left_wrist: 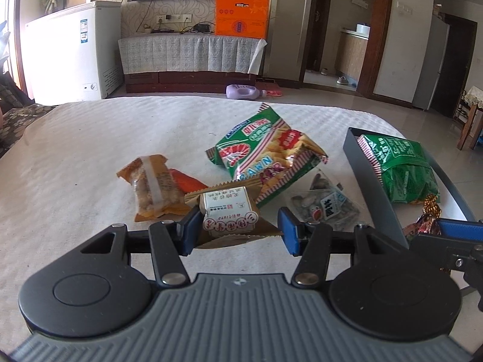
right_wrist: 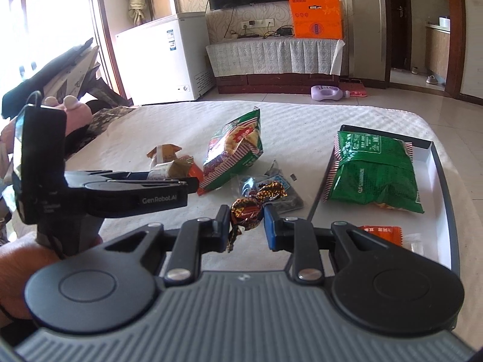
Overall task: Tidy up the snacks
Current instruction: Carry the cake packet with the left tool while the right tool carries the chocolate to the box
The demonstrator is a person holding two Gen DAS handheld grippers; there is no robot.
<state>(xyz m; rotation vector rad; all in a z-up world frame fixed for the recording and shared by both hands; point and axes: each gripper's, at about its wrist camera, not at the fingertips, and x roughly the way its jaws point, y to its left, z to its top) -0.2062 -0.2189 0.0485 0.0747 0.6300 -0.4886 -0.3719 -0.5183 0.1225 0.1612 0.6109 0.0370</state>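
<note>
My left gripper (left_wrist: 238,229) is open around a tan-wrapped pastry with a white label (left_wrist: 229,214) lying on the white table; its jaws stand wide on either side, not pressing it. My right gripper (right_wrist: 246,223) is shut on a brown foil-wrapped candy (right_wrist: 246,211), held just above the table left of the tray. A green prawn cracker bag (left_wrist: 265,154) and an orange-wrapped cake (left_wrist: 151,184) lie loose. A clear seed packet (left_wrist: 326,205) lies to the right. The dark-rimmed tray (right_wrist: 434,163) holds a green snack bag (right_wrist: 374,172) and an orange packet (right_wrist: 383,233).
The table is covered by a white textured cloth (left_wrist: 90,157). Beyond it are a white chest freezer (left_wrist: 69,51), a covered TV stand (left_wrist: 190,54) with an orange box (left_wrist: 241,13), and a purple bottle (left_wrist: 244,92) on the floor. A sofa (right_wrist: 108,114) stands left.
</note>
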